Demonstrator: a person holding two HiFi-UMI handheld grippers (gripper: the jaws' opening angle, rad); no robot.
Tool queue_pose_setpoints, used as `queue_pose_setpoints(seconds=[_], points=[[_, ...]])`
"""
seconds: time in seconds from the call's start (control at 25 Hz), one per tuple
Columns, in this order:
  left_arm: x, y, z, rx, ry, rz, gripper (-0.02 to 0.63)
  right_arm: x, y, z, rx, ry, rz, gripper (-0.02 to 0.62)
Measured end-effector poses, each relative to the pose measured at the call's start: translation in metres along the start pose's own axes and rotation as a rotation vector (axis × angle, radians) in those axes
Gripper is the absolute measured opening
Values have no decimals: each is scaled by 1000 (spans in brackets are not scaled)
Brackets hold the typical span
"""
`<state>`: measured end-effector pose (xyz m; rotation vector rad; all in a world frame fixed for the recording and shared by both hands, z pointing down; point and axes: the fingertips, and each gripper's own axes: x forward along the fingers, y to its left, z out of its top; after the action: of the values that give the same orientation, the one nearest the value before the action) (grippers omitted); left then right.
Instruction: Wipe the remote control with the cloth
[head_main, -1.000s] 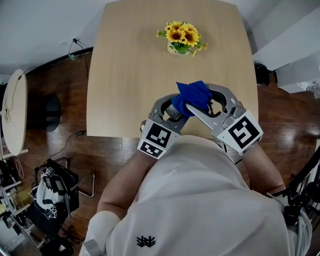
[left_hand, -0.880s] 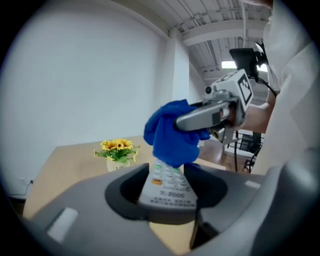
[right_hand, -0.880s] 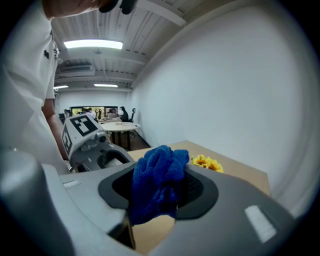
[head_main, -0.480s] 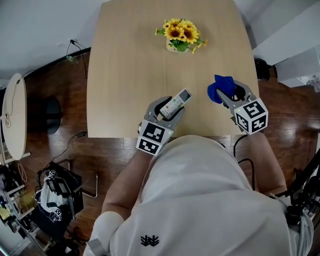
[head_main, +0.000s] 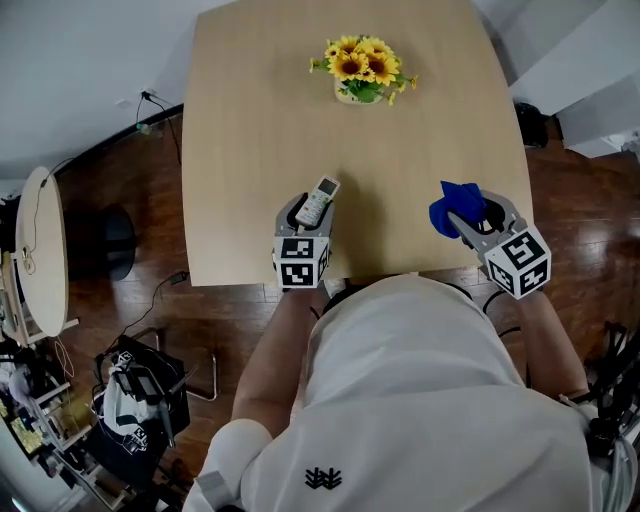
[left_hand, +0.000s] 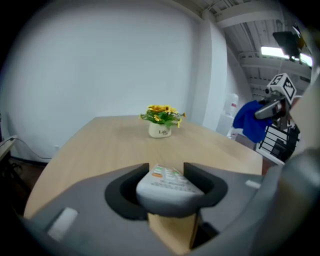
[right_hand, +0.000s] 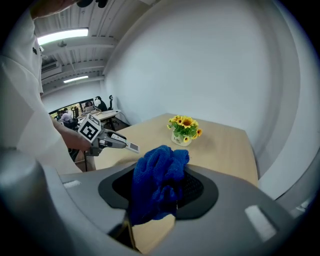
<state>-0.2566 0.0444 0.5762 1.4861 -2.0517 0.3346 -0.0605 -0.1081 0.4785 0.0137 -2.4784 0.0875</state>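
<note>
**Remote and left gripper.** We held the slim white remote control (head_main: 318, 201) in the left gripper (head_main: 303, 214), whose two jaws were clamped on its near end. The rest of the remote projected forward past the jaw tips, buttons upward, over the near edge of the pale wooden table (head_main: 250, 130). We could not tell whether its tip touched the tabletop.

**Cloth and right gripper.** The right gripper (head_main: 468, 216) was closed on the bunched blue cloth (head_main: 455, 207), which bulged above and below its jaws. This gripper hung over the near right part of the table, well apart from the left one, so cloth and remote did not touch.

**Container.** A small white pot (head_main: 350, 97) holding yellow sunflowers (head_main: 362, 65) stood upright near the far edge of the table, at about the middle of its width and well apart from both grippers.

**Surroundings.** We saw a dark wooden floor (head_main: 120, 200) around the table. A round pale side table (head_main: 45, 240) stood at the left and a black bag (head_main: 140, 395) lay on the floor below it. Our white shirt (head_main: 400, 400) filled the lower part of the head view and hid the rear of both grippers.
</note>
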Motion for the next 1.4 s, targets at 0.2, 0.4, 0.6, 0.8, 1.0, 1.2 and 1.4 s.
queue_pose_setpoints(seconds=[0.2, 0.4, 0.6, 0.8, 1.0, 1.2, 1.4], points=[[7, 28, -22, -53, 37, 88, 233, -6, 7, -13, 10, 24, 1, 192], [14, 34, -41, -71, 86, 119, 233, -8, 12, -17, 21, 38, -1, 192], [22, 33, -64, -52, 176, 121, 233, -7, 21, -18, 26, 40, -6, 192], [34, 38, -77, -28, 223, 135, 233, -3, 23, -20, 32, 44, -6, 192], [39, 45, -87, 5, 247, 147, 235, -6, 28, -21, 42, 44, -14, 192], [40, 48, -93, 7, 301, 139, 235, -4, 27, -22, 58, 35, -17, 192], [41, 46, -92, 35, 321, 132, 236, -8, 22, -30, 71, 35, -20, 192]])
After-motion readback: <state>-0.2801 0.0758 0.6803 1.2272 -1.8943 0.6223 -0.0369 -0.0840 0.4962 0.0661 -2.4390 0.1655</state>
